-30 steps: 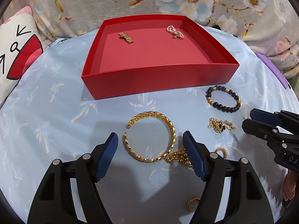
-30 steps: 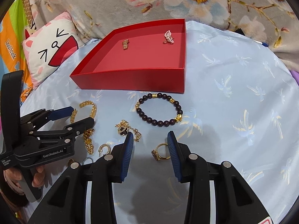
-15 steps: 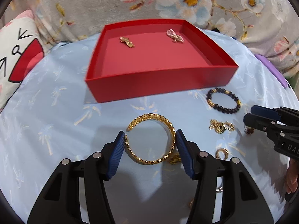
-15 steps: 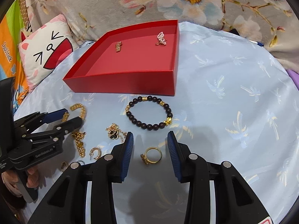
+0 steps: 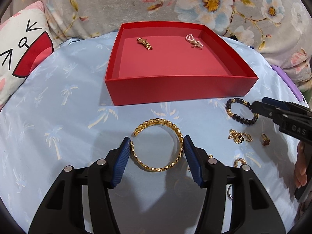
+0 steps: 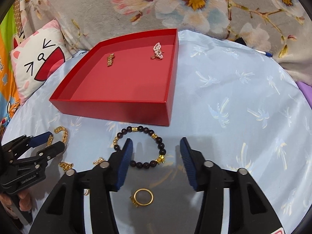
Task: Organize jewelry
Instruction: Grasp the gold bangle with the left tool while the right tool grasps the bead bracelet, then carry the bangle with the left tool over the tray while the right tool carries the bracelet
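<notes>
Left gripper (image 5: 157,152) closed onto the gold cuff bangle (image 5: 158,146), one blue ribbed pad against each side of the hoop, with the open gap of the cuff turned toward the far left. Bangle lying on the pale blue palm-print cloth (image 5: 58,120), just short of the red tray (image 5: 181,89).

Right gripper (image 6: 156,159) spread wide, holding nothing, fingers (image 6: 124,161) low over the cloth. Left pad overlapping the near-left arc of the dark beaded bracelet (image 6: 150,150) as seen from the wrist camera; actual contact impossible to confirm. Right pad clear of the beads, over bare cloth. Gold ring (image 6: 143,196) lying nearer the camera, between the two finger arms, untouched.

Inside the tray: a gold link piece (image 5: 144,43) at the far left and a pink pearl strand (image 5: 194,41) at the far right, well apart from each other.

Loose on the cloth to the right of the bangle: a tangled gold chain with a dark charm (image 5: 240,137), a ring with a red clover stone (image 5: 265,139) just beside it, and a small gold hoop (image 5: 239,162) nearer the camera.

Cat-face cushion (image 5: 21,58) at the left edge, floral blanket (image 5: 195,2) behind the tray.
</notes>
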Tool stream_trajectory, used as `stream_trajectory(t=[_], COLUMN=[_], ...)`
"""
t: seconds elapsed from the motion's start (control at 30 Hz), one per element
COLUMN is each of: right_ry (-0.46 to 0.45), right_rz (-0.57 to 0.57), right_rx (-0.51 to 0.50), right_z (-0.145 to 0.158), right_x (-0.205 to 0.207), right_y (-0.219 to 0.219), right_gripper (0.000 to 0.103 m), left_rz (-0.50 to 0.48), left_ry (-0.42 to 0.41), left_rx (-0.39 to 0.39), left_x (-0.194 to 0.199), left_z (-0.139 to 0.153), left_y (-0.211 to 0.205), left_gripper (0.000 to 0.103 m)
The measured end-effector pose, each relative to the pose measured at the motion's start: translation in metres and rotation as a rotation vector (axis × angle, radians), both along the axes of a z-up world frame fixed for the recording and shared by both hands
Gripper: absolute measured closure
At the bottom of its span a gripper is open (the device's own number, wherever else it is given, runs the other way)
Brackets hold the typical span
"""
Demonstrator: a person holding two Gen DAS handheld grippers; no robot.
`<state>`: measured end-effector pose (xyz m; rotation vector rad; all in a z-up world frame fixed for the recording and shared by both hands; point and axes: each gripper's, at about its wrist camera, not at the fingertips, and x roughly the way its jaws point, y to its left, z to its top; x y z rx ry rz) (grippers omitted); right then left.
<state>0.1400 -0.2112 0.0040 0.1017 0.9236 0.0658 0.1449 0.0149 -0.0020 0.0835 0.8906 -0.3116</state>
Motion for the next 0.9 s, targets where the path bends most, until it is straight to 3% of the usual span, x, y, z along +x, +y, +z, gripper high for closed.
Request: stream_trajectory(t=[0.3,0.63,0.9], right_ry=[0.036,-0.012,-0.087], right_rz=[-0.006,-0.004,0.045], right_rx=[-0.015,0.02,0.047], right_z=[-0.013,0.004,0.041], right_x=[0.007,-0.008,-0.028], right_y=[-0.002,-0.002,0.012], right_gripper=[0.096,0.096,0.096], left_rz=[-0.007,-0.01,-0.018], left_ry=[0.005,0.007,-0.007], left_rx=[0.002,-0.006,-0.004], left_x=[0.0,0.0,-0.008], left_z=[-0.001,-0.001,0.008], left_y=[0.0,-0.001,-0.004], left_gripper=[0.049,0.049,0.049])
